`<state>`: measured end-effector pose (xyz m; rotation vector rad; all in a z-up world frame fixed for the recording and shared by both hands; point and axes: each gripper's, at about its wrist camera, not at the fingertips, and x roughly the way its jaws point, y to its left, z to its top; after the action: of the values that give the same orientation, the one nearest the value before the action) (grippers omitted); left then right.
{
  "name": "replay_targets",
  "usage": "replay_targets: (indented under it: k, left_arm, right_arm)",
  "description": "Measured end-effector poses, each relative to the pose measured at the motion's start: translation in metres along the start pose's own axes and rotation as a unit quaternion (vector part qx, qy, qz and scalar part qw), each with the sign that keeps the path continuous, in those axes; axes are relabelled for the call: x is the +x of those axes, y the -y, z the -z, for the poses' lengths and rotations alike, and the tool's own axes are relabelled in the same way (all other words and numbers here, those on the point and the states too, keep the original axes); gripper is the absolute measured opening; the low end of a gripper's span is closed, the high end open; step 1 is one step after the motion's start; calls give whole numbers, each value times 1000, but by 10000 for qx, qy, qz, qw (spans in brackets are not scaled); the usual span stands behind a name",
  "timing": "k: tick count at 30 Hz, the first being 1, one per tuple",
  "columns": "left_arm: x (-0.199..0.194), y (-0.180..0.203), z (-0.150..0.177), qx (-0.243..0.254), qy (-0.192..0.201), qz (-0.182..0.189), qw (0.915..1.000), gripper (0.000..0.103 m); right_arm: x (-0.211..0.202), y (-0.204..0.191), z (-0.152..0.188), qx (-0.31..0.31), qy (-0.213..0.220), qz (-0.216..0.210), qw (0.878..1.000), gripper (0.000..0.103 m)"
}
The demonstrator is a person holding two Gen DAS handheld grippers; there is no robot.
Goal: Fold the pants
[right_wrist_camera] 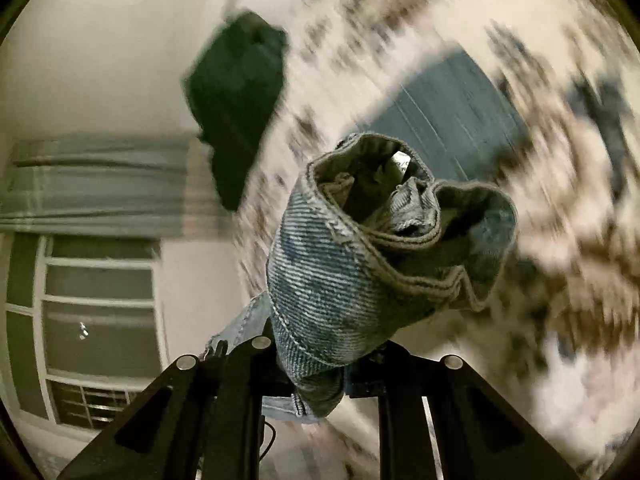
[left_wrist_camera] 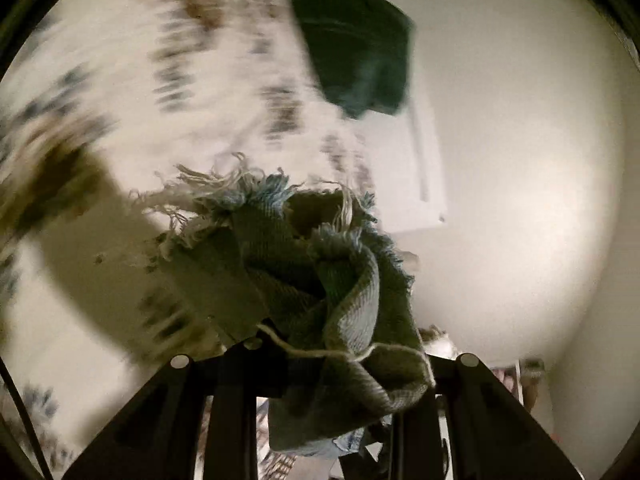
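Note:
The pants are blue denim jeans. In the left wrist view my left gripper (left_wrist_camera: pixel 320 344) is shut on their frayed hem (left_wrist_camera: pixel 320 264), which bunches up between the fingers and hides the fingertips. In the right wrist view my right gripper (right_wrist_camera: pixel 324 348) is shut on the stitched waistband end (right_wrist_camera: pixel 360 264), rolled into an open loop in front of the camera. Both ends are held up in the air above a patterned bedspread (left_wrist_camera: pixel 120 80). The bedspread also shows in the right wrist view (right_wrist_camera: pixel 560 240). The background is blurred by motion.
A dark green folded garment (left_wrist_camera: pixel 360 48) lies on the bedspread; it shows in the right view too (right_wrist_camera: pixel 240 96). A blue-grey cloth (right_wrist_camera: pixel 452 104) lies on the bed. A curtain (right_wrist_camera: pixel 100 180) and window (right_wrist_camera: pixel 100 320) are at the left. A white wall (left_wrist_camera: pixel 520 160) is at the right.

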<state>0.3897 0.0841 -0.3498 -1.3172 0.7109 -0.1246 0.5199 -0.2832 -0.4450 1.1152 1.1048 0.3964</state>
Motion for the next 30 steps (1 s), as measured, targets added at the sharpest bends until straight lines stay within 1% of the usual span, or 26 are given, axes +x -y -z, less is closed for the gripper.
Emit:
replay_targets:
  k: [3,4,5,6,8,9,10,11,12,13,14,15,16,17,18,20,22,23,24,25,27,30]
  left_arm:
    - [45,47,-32,350,-148,302,9988,21]
    - [65,61,-45,477,-221,392,9978,21]
    - [82,69,-54,550,-267,416,9973,21]
    - [106,74,-64,616,-414,492,9960,21]
    - [142,68,-76,701,-559,384,9952,21]
    - [163,59,-80,718,-704,359,9943,21]
    - [175,47,-80,738,-771,251,9940,21]
    - [190,30,-80,751,-849,149,9934,22]
    - [208,8,-78,755,-1030,79,9918,22]
    - [222,-12,-74,768,-1143,-161,9903,22]
    - [237,-42,-69,745,-1285,-370,9882,22]
    - [244,-63,-64,695,-1410,-558,9860,22]
    - [251,-86,-60,611,-1515,-806,9833,22]
    - [254,-112,-56,455,-1598,-913,9819,22]
    - [253,-127,-53,423,-1614,-974,9812,22]
    - [244,-137,-49,480,-1594,-898,9819,25]
    - [237,-136,-47,523,-1652,-839,9813,26]
    - [234,-135,-48,521,-1712,-859,9801,28]
    - [232,-134,-48,526,-1762,-892,9789,29]
    - [229,-134,-52,513,-1816,-941,9775,30]
    - [216,-129,-49,590,-1839,-1099,9750,31]
    - [207,-123,-49,736,-1809,-1334,9716,33]
  right_arm:
    - [-6,-42,-53,-217,532,-272,9980,16]
    - [-2,-50,-69,-254,655,-296,9971,16]
    - [3,-55,-86,-262,783,-349,9960,16]
    - [8,-57,-99,-290,879,-349,9951,16]
    - [19,-48,-126,-306,1040,-276,9937,16]
    - [27,-37,-134,-263,1077,-188,9937,16]
    - [39,-17,-142,-147,1102,-96,9938,16]
    - [43,-1,-142,-70,1088,-62,9940,16]
    - [54,22,-144,30,1070,139,9942,16]
    - [62,42,-142,141,1045,243,9941,16]
    - [72,67,-140,330,967,319,9943,16]
    - [83,97,-136,570,866,501,9934,16]
    - [90,115,-132,712,800,538,9928,16]
    - [98,134,-127,854,706,593,9921,16]
    - [104,150,-121,944,658,655,9912,16]
    - [107,160,-115,1033,642,559,9910,16]
    - [105,157,-115,1008,642,482,9917,17]
    - [110,160,-125,1013,579,488,9920,20]
    - [106,163,-120,1058,518,482,9919,26]
    - [105,165,-123,1108,463,568,9911,31]
    - [100,172,-124,1095,444,836,9895,53]
    - [84,176,-124,1041,528,1435,9827,67]
